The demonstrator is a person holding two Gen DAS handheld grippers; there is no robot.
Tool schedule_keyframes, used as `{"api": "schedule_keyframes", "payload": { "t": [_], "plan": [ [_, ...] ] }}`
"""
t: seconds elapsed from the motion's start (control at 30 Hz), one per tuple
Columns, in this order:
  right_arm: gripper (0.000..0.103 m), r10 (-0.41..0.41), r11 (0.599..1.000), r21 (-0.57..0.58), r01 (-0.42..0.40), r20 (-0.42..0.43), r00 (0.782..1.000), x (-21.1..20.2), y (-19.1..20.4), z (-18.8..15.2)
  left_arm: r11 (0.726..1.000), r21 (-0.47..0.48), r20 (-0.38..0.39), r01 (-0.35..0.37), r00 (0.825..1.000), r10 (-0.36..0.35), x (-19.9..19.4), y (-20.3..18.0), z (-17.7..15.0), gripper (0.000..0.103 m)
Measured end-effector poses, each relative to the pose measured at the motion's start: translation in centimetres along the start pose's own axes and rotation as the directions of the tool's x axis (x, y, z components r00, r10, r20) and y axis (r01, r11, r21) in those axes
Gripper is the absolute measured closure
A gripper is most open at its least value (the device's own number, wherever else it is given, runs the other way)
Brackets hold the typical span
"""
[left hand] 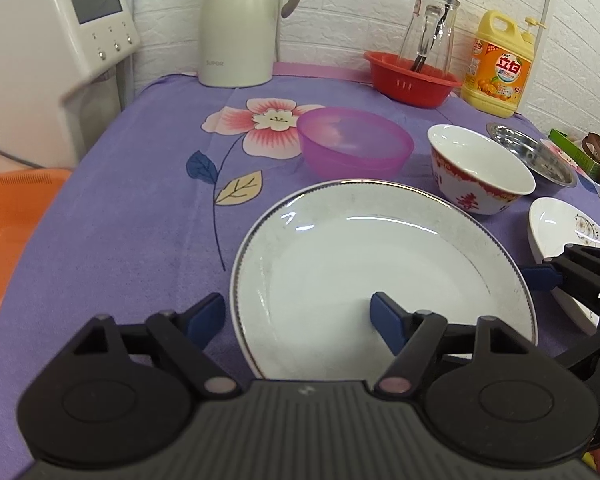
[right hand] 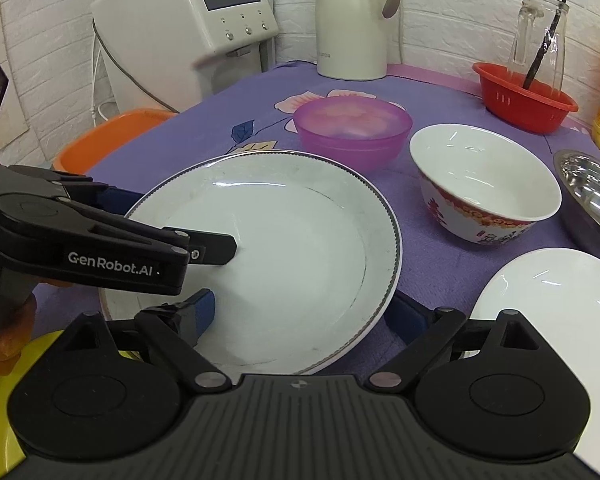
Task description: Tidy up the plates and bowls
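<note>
Nothing looks stacked or sorted yet, so I'd judge the job barely begun: the dishes sit spread out singly across the purple-clothed surface (left hand: 140,200). The big white plate (left hand: 380,272) lies flat at the near edge, and both tools are working at it. The left tongs (left hand: 298,312) are spread wide, straddling the plate's near-left rim, one blue finger outside on the cloth and the other over the plate's well, gripping nothing so far. The right tongs (right hand: 304,314) are likewise wide open, straddling the near-right rim, one finger over the well and the other outside by the cloth; whether any pad actually touches the china I can't quite tell. Behind the plate stands the translucent purple bowl (left hand: 356,142), which looks empty, and just beside it to the right the white bowl with red pattern (left hand: 480,168), also empty. Further right is a steel bowl (left hand: 536,152) with nothing visible inside, and near the right edge a second, smaller white dish (right hand: 552,312) lies bare. At the back a red basket (left hand: 412,80) holds a glass carafe (left hand: 432,32) with a dark utensil standing in it. A yellow detergent bottle (left hand: 500,64) and a cream thermos jug (left hand: 240,20) stand against the wall. All plates and bowls remain to be gathered.
</note>
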State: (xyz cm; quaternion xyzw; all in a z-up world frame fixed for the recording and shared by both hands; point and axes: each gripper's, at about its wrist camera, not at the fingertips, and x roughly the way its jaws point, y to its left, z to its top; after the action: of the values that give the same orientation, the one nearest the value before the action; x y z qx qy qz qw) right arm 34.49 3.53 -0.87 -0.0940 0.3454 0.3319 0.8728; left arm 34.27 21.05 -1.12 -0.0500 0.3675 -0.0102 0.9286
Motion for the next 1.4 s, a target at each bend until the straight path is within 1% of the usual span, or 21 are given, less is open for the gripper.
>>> {"api": "schedule_keyframes", "payload": {
  "t": [0.3, 0.43, 0.6, 0.73, 0.77, 0.8, 0.9, 0.97, 1.0, 1.07, 1.13, 1.27, 1.4],
  "plan": [
    [0.000, 0.011, 0.999, -0.033, -0.010, 0.026, 1.000, 0.6, 0.2, -0.3, 1.000, 0.003, -0.001, -0.013, 1.000, 0.013, 0.2, 0.0, 0.1, 0.026],
    [0.000, 0.017, 0.999, -0.048, -0.014, 0.062, 0.998, 0.5, 0.2, -0.8, 1.000, 0.002, 0.001, -0.013, 1.000, 0.013, 0.2, 0.0, 0.1, 0.026],
    [0.000, 0.007, 1.000, -0.030, -0.006, 0.046, 0.999, 0.7, 0.2, -0.4, 1.000, 0.001, 0.002, -0.014, 1.000, 0.014, 0.2, 0.0, 0.1, 0.026],
    [0.000, -0.019, 1.000, 0.011, 0.018, 0.045, 0.999, 0.8, 0.2, -0.2, 1.000, -0.002, 0.002, -0.013, 1.000, 0.013, 0.2, 0.0, 0.1, 0.026],
    [0.000, -0.011, 1.000, 0.017, 0.011, 0.045, 0.999, 0.7, 0.1, -0.1, 1.000, -0.001, 0.002, -0.014, 1.000, 0.014, 0.2, 0.1, 0.1, 0.026],
    [0.000, 0.000, 1.000, 0.018, -0.001, 0.047, 0.999, 0.7, 0.1, -0.2, 1.000, 0.000, 0.003, -0.014, 1.000, 0.014, 0.2, 0.1, 0.1, 0.026],
    [0.000, -0.007, 1.000, -0.005, 0.007, 0.047, 0.999, 0.9, 0.2, -0.3, 1.000, 0.007, 0.004, -0.005, 1.000, 0.005, 0.2, 0.1, 0.1, 0.027],
    [0.000, 0.001, 1.000, -0.014, 0.000, 0.056, 0.998, 0.8, 0.3, -0.4, 1.000, 0.022, 0.003, 0.006, 1.000, -0.006, 0.3, -0.8, 0.1, 0.028],
    [0.000, -0.004, 1.000, -0.016, 0.005, 0.053, 0.999, 0.8, 0.4, -0.4, 1.000, 0.018, -0.001, -0.014, 1.000, 0.014, 0.4, -1.1, 0.2, 0.027],
    [0.000, -0.025, 1.000, -0.004, 0.025, 0.046, 0.999, 0.7, 0.5, -0.3, 1.000, 0.000, -0.025, -0.014, 1.000, 0.014, 0.4, -1.5, 0.6, 0.028],
    [0.000, -0.040, 0.999, 0.018, 0.040, 0.042, 0.998, 0.3, 0.4, -0.1, 1.000, -0.015, -0.016, -0.009, 1.000, 0.009, -0.2, -1.6, 1.0, 0.028],
    [0.000, -0.058, 0.998, 0.016, 0.057, 0.101, 0.993, -2.4, 1.1, 0.6, 1.000, 0.009, 0.057, -0.015, 0.998, 0.014, -3.4, -2.3, 1.8, 0.028],
    [0.000, -0.054, 0.999, 0.010, 0.053, 0.144, 0.988, -5.3, 2.4, 0.7, 0.999, 0.031, 0.090, -0.022, 0.996, 0.019, -6.7, -2.9, 1.2, 0.028]
  ]
}}
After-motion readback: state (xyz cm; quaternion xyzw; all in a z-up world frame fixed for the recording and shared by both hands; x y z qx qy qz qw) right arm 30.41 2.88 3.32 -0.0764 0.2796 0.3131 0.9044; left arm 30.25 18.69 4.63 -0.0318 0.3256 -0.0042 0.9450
